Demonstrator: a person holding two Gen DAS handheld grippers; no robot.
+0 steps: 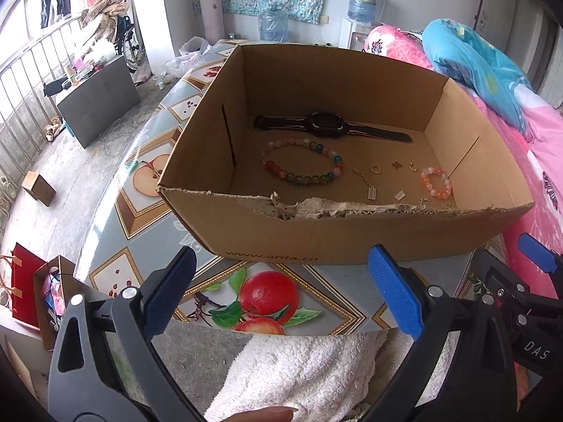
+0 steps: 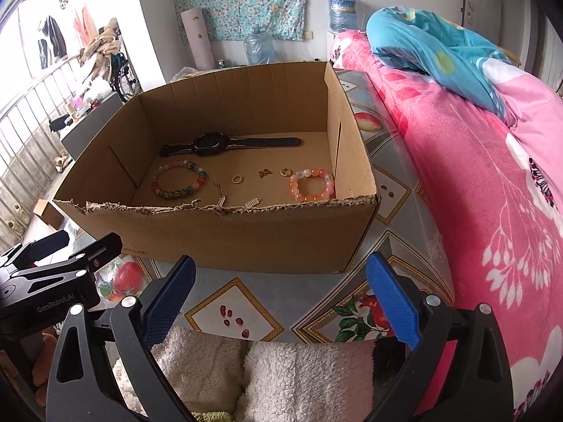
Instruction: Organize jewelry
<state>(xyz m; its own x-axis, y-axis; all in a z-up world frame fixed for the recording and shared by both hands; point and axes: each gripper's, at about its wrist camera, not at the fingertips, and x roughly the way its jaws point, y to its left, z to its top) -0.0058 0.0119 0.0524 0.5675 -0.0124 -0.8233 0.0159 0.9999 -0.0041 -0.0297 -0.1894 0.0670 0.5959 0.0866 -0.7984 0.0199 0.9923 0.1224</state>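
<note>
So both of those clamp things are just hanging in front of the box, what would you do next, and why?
Probably lift the right hand-held gripper over the torn front wall of the box toward the orange bracelet. Both hand-held grippers are open and empty, short of the box, and that bracelet lies nearest the right side. The left hand-held gripper can wait.

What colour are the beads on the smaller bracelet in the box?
Orange, pink and pale translucent beads on the smaller bracelet, clearest in the right wrist view.

- Matt brown cardboard box, near rim torn and rough.
- Inside the box: glossy glass-like bead bracelet, shiny gold ring.
- Under the box: glossy printed tablecloth.
</note>
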